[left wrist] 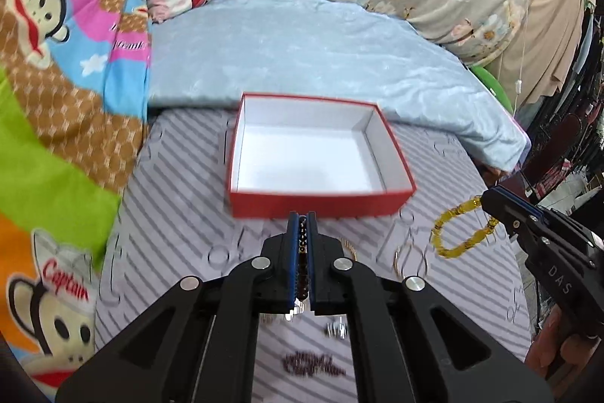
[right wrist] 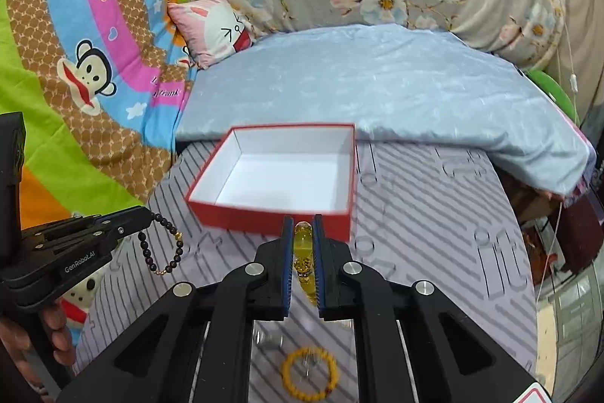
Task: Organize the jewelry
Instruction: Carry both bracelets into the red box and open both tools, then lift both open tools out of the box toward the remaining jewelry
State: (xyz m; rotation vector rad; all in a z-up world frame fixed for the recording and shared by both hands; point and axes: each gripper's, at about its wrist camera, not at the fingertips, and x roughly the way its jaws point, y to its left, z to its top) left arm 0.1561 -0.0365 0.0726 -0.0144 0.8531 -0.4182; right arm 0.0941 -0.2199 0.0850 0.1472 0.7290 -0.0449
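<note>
An open red box (left wrist: 321, 203) with a white, bare inside sits on the striped mat; it also shows in the right wrist view (right wrist: 271, 218). My left gripper (left wrist: 301, 220) is shut on a dark bead bracelet (left wrist: 302, 252), held just in front of the box; the bracelet hangs from it in the right wrist view (right wrist: 166, 244). My right gripper (right wrist: 302, 223) is shut on a yellow bead bracelet (right wrist: 304, 259), near the box's front right corner; the bracelet dangles in the left wrist view (left wrist: 458, 233).
On the mat lie an orange bead bracelet (right wrist: 309, 378), a dark bracelet (left wrist: 313, 363), a thin ring (left wrist: 409, 261) and small silver pieces (left wrist: 336, 329). A folded blue quilt (left wrist: 302, 51) lies behind the box. A cartoon blanket (left wrist: 56, 101) is at the left.
</note>
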